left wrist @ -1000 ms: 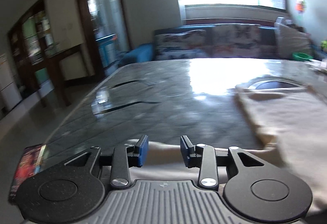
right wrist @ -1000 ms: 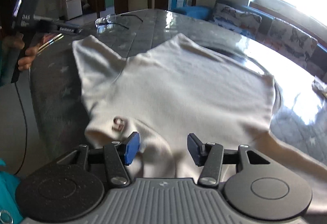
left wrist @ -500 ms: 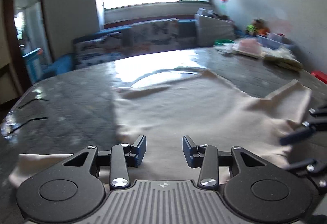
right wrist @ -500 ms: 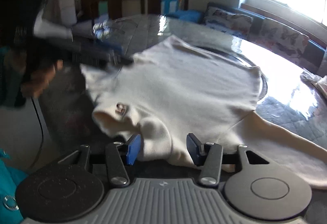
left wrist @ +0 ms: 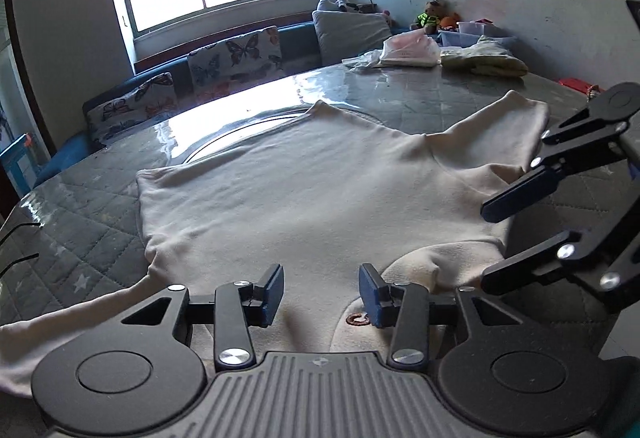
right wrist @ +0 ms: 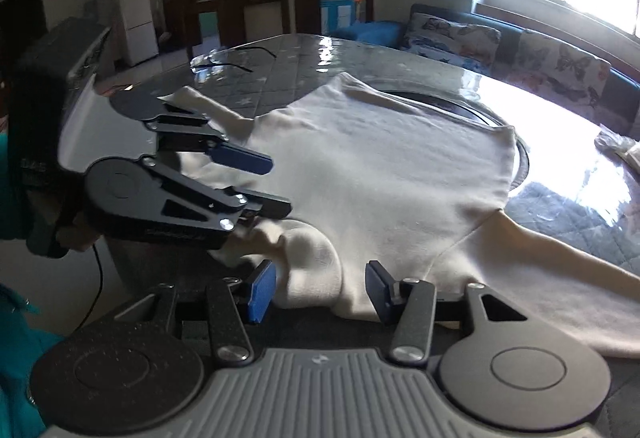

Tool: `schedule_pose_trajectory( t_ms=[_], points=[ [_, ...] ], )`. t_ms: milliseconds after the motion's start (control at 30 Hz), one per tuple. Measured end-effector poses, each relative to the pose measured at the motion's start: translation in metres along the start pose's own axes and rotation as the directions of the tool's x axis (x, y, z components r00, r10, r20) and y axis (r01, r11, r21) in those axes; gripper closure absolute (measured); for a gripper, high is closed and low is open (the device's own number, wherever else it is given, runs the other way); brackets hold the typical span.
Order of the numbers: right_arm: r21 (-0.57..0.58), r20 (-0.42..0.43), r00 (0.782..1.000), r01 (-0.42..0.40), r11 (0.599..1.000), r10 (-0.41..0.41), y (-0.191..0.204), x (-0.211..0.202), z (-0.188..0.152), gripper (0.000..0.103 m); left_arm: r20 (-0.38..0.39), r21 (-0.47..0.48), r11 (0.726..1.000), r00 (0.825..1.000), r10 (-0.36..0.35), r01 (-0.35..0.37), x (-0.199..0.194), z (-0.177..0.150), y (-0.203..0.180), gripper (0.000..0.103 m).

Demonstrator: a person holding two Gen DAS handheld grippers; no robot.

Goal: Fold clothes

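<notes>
1. Left wrist view. A cream sweatshirt [left wrist: 304, 190] lies spread flat over the middle of the counter [left wrist: 80, 206], hem toward the far edge by the window, collar at the near edge. The left gripper [left wrist: 321, 292] hovers above the collar area, jaws apart, nothing between them. A small ring-shaped tag [left wrist: 357, 318] shows just beside the right-hand jaw. The right gripper [left wrist: 516, 238] comes in from the right over the bunched shoulder, jaws apart. Other clothes [left wrist: 440, 54] sit piled at the far right corner.

2. Right wrist view. The same sweatshirt [right wrist: 380, 174]; one sleeve [right wrist: 560, 278] trails along the near edge to the right, the other sleeve [right wrist: 208, 106] lies toward the left edge. The right gripper [right wrist: 320, 292] has its jaws apart, straddling a puffed-up fold of the collar. The left gripper [right wrist: 264, 186] hangs over the shoulder, jaws apart.

3. Handling, as a judgement: soft, limp, light knit; it likely drapes and slides on the glossy counter. Best taken at both shoulder seams, pinching both layers.
</notes>
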State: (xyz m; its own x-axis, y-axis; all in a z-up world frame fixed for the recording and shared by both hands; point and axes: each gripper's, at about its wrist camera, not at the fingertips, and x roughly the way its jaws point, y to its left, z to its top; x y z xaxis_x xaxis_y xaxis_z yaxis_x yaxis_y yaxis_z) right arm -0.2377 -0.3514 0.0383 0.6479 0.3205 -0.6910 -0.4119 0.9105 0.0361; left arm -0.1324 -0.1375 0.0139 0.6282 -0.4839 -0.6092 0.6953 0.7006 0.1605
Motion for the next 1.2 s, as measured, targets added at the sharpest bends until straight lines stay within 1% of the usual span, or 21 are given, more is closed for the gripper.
schedule_pose_trajectory(
  t_ms=[100, 167, 233, 300, 400, 433, 533, 667, 800, 867, 900, 967, 1000, 1067, 1200],
  points=[
    [0.016, -0.03, 1.0, -0.002, 1.0, 0.002, -0.002, 0.007, -0.006, 0.053, 0.005, 0.007, 1.0, 1.0, -0.002, 0.002, -0.001, 0.003, 0.002, 0.056],
    [0.017, -0.017, 1.0, -0.005, 1.0, 0.005, -0.002, 0.002, -0.007, 0.053, 0.021, 0.004, 1.0, 1.0, 0.004, -0.004, -0.004, 0.009, 0.004, 0.05],
    [0.04, 0.013, 1.0, -0.002, 0.999, 0.002, -0.006, -0.007, -0.006, 0.053, 0.039, -0.001, 1.0, 0.999, 0.005, -0.005, -0.006, 0.015, 0.007, 0.049],
    [0.067, 0.043, 0.999, 0.026, 0.997, -0.029, -0.013, -0.016, -0.006, 0.053, 0.055, -0.011, 1.0, 0.998, -0.006, 0.006, -0.006, 0.022, 0.007, 0.049],
    [0.154, 0.072, 0.993, 0.083, 0.985, -0.095, -0.034, -0.028, -0.008, 0.053, 0.065, -0.011, 1.0, 0.998, -0.025, 0.026, -0.003, 0.029, -0.001, 0.049],
    [0.178, 0.073, 0.989, 0.113, 0.978, -0.128, -0.041, -0.031, -0.01, 0.053, 0.066, -0.008, 0.999, 0.997, -0.034, 0.035, -0.001, 0.03, -0.004, 0.049],
    [0.277, 0.059, 0.965, 0.23, 0.933, -0.255, -0.071, -0.042, -0.019, 0.054, 0.067, 0.005, 0.998, 0.996, -0.063, 0.063, 0.002, 0.033, -0.016, 0.049],
    [0.393, 0.017, 0.922, 0.35, 0.85, -0.388, -0.11, -0.052, -0.031, 0.054, 0.068, 0.022, 0.996, 0.994, -0.09, 0.089, 0.006, 0.038, -0.027, 0.05],
    [0.486, -0.047, 0.854, 0.472, 0.735, -0.518, -0.155, -0.056, -0.045, 0.056, 0.075, 0.037, 0.993, 0.991, -0.115, 0.113, 0.008, 0.046, -0.038, 0.05],
    [0.551, -0.083, 0.834, 0.495, 0.672, -0.546, -0.18, -0.057, -0.055, 0.058, 0.076, 0.047, 0.991, 0.989, -0.127, 0.123, 0.01, 0.049, -0.044, 0.05],
    [0.566, -0.094, 0.826, 0.504, 0.652, -0.556, -0.187, -0.057, -0.058, 0.06, 0.075, 0.052, 0.99, 0.989, -0.131, 0.128, 0.012, 0.051, -0.047, 0.05],
    [0.583, -0.114, 0.81, 0.523, 0.621, -0.575, -0.2, -0.056, -0.064, 0.06, 0.071, 0.06, 0.989, 0.988, -0.14, 0.136, 0.015, 0.053, -0.052, 0.05],
    [0.588, -0.118, 0.808, 0.526, 0.615, -0.578, -0.204, -0.055, -0.067, 0.062, 0.068, 0.064, 0.988, 0.987, -0.146, 0.142, 0.016, 0.053, -0.054, 0.049],
    [0.595, -0.122, 0.807, 0.525, 0.608, -0.577, -0.21, -0.052, -0.069, 0.063, 0.064, 0.072, 0.986, 0.985, -0.157, 0.153, 0.019, 0.055, -0.059, 0.049],
    [0.601, -0.119, 0.796, 0.533, 0.595, -0.593, -0.216, -0.049, -0.071, 0.064, 0.058, 0.087, 0.981, 0.983, -0.176, 0.171, 0.023, 0.057, -0.067, 0.049]
  ],
)
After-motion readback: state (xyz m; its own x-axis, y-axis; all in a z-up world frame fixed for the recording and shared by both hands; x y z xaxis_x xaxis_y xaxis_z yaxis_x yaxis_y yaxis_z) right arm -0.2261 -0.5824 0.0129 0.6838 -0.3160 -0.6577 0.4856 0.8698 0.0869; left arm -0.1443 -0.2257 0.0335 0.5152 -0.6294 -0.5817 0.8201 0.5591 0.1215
